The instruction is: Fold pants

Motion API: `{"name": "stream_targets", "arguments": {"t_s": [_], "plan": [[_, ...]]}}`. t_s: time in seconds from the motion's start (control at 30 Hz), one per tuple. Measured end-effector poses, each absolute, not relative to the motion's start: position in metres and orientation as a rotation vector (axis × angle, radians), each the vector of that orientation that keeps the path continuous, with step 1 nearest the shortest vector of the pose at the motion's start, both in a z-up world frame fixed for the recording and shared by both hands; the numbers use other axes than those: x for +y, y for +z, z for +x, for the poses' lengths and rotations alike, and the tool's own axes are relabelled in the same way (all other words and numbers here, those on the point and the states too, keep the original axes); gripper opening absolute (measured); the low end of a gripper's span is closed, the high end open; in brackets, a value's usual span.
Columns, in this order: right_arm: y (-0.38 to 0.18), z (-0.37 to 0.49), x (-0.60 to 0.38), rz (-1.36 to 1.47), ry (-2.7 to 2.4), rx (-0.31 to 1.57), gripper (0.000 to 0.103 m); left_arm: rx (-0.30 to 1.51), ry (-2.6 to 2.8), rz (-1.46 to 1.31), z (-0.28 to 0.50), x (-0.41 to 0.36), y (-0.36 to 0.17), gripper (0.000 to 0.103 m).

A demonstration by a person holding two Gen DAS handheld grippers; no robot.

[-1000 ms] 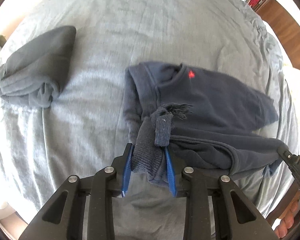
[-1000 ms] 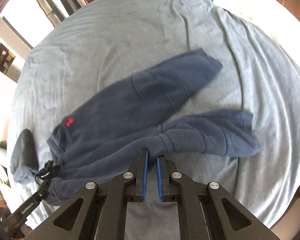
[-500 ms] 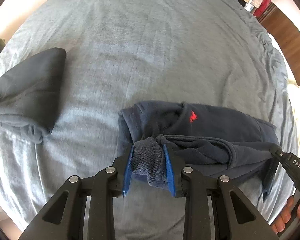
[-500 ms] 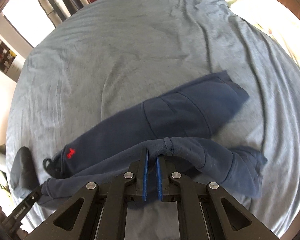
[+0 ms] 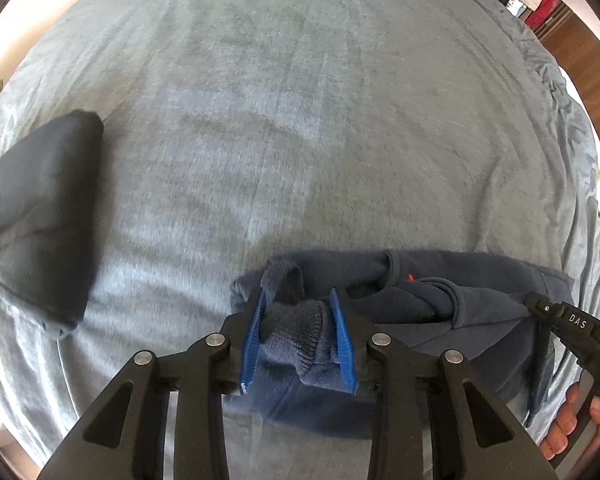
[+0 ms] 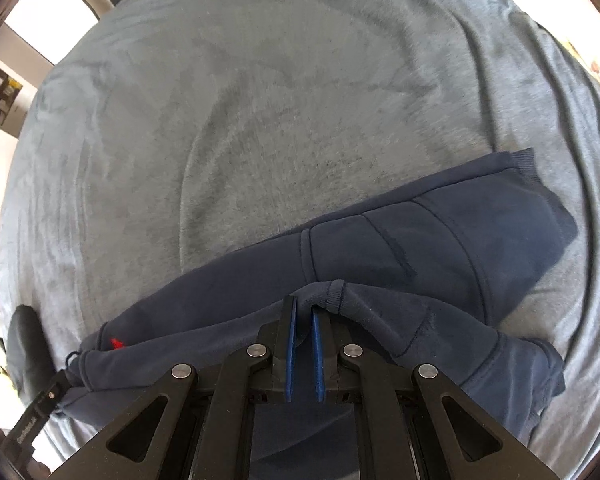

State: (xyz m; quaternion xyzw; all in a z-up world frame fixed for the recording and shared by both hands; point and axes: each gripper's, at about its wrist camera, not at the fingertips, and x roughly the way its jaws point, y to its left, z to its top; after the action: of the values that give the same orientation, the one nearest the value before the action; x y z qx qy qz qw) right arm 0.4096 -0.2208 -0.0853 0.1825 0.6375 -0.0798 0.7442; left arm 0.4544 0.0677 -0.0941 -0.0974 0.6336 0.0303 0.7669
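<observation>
Already the job looks partly done. Biggest of all, the bed, under a grey-blue blanket, spreads out bare beyond both sets of fingers. On it lie the navy pants, stretched in a long band across the near side, just ahead of the fingers in both views. They appear folded lengthwise, one leg laid on the other, with a second layer brought back over toward the fingers, so I judge a fold is being set down right now and not yet flattened.

Off to the left of the left fingers, well apart from the pants, sits a dark folded garment, seemingly finished.

The left gripper has a thick ribbed bunch of the pants, probably a cuff or the waistband, between its blue pads; its jaws are opening, and the cloth sits loosely in the gap, so the hold is being let go. The right gripper is clamped nearly tight on a thin edge of the pants near a rolled hem, and a hand grips its handle at the lower right of the left view.

Smallest, a red logo marks the waist end, left of the right fingers.

What is left, I judge: release both ends, smooth the layers, and perhaps one more fold crosswise.
</observation>
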Motion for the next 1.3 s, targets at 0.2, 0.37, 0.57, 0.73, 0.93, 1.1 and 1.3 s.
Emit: {"name": "stream_targets", "arguments": {"t_s": [0.2, 0.37, 0.57, 0.73, 0.93, 1.1, 1.3], "plan": [[-0.093, 0.426, -0.220, 0.417, -0.169, 1.449, 0.027, 1.330, 0.108, -0.125, 0.470, 0.071, -0.090, 0.044], [-0.099, 0.446, -0.218, 0.396, -0.177, 1.473, 0.033, 1.335, 0.134, -0.084, 0.483, 0.080, -0.101, 0.044], [-0.113, 0.461, -0.207, 0.338, -0.174, 1.533, 0.041, 1.323, 0.166, -0.011, 0.480, 0.088, -0.099, 0.044], [-0.104, 0.464, -0.195, 0.284, -0.160, 1.540, 0.042, 1.206, 0.101, 0.036, 0.452, 0.083, -0.056, 0.050], [-0.083, 0.469, -0.177, 0.315, -0.131, 1.507, 0.046, 1.235, -0.073, 0.081, 0.442, 0.056, -0.065, 0.050], [-0.067, 0.447, -0.165, 0.303, -0.108, 1.498, 0.047, 1.290, -0.006, 0.069, 0.460, 0.060, -0.094, 0.051], [-0.048, 0.421, -0.169, 0.225, -0.118, 1.463, 0.047, 1.190, 0.036, 0.109, 0.453, 0.051, -0.057, 0.051]]}}
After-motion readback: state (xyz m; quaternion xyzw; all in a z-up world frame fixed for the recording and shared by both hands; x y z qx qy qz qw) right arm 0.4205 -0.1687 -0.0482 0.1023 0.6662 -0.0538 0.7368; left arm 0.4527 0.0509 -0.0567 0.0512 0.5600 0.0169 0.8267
